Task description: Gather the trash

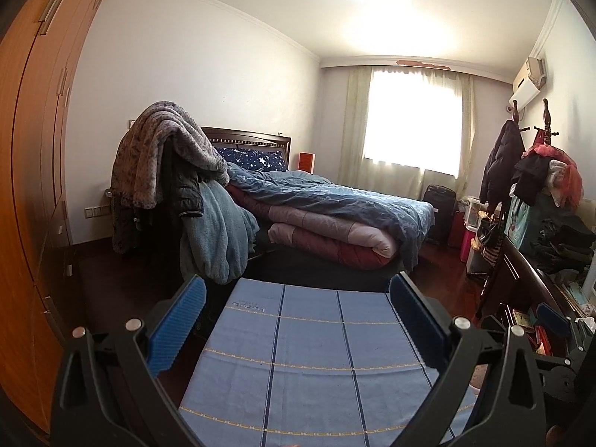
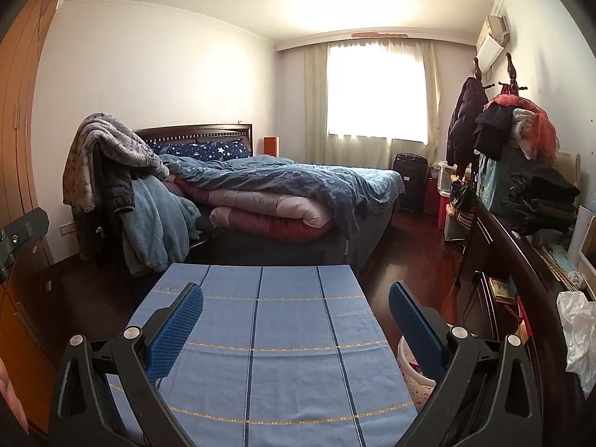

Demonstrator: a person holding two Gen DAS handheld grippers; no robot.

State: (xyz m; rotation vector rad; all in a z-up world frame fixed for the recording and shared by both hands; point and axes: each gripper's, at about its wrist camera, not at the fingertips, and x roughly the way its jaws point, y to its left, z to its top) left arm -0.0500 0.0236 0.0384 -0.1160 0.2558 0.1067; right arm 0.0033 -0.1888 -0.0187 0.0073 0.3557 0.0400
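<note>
A crumpled white plastic bag (image 2: pixel 577 335) lies on the dark dresser (image 2: pixel 521 272) at the right; a bit of the bag (image 1: pixel 585 321) also shows in the left wrist view. A small white bin with a pink pattern (image 2: pixel 408 367) stands on the floor between the dresser and the table with the blue checked cloth (image 2: pixel 268 335). My right gripper (image 2: pixel 296 331) is open over the cloth with nothing in it. My left gripper (image 1: pixel 298 320) is open over the same cloth (image 1: pixel 309 354), also holding nothing. No trash lies on the cloth.
A bed (image 2: pixel 298 193) heaped with quilts stands beyond the table. A chair draped with blankets (image 1: pixel 167 186) is at its left and a wooden wardrobe (image 1: pixel 33 149) further left. Folded clothes (image 2: pixel 540 193) and a coat rack (image 2: pixel 480 111) crowd the right side. The floor is dark wood (image 2: pixel 409 246).
</note>
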